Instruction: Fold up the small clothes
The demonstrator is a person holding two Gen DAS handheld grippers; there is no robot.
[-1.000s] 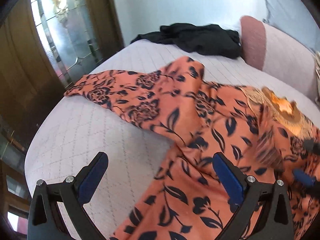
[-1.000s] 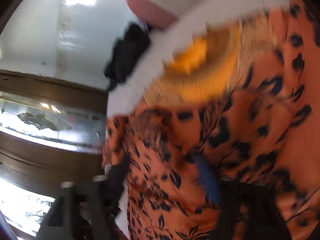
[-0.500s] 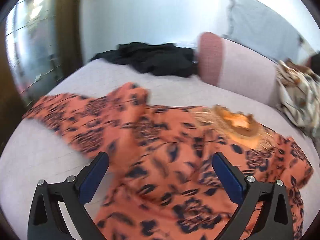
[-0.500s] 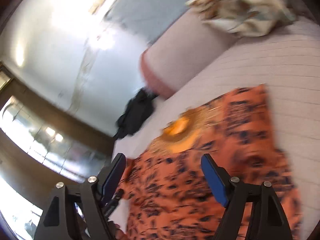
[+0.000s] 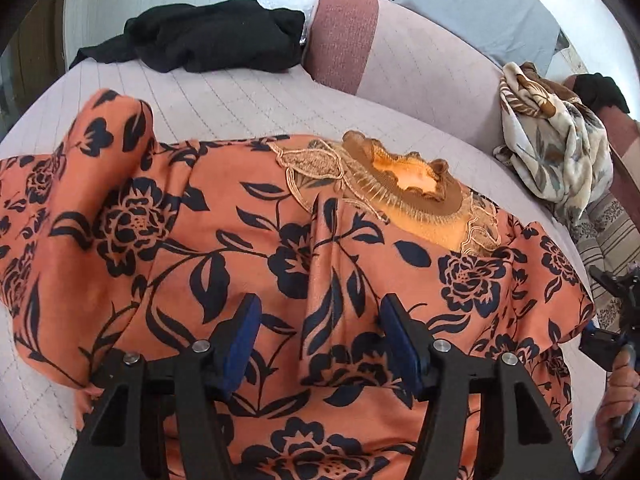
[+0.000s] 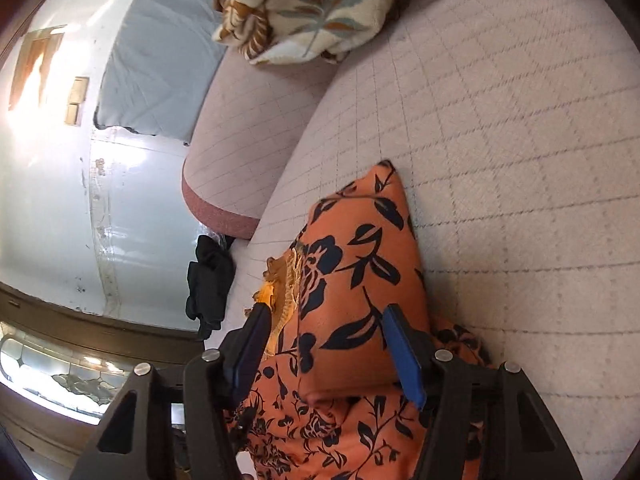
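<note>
Both tongs, left [image 5: 318, 334] and right [image 6: 324, 346], gape unclenched over the orange top [image 5: 248, 240]; slick cloth near its collar [image 5: 416, 184] could bunch.

Sheeny orange floral cloth dress [image 5: 248, 240], frilled lace-trimmed collar [image 5: 404, 184] — matt quilted bedspread [image 5: 240, 104]

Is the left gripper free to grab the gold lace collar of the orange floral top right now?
Probably yes. The left gripper hovers open over the orange floral top, and nothing lies between it and the gold lace collar farther ahead on the quilted bed cover.
</note>
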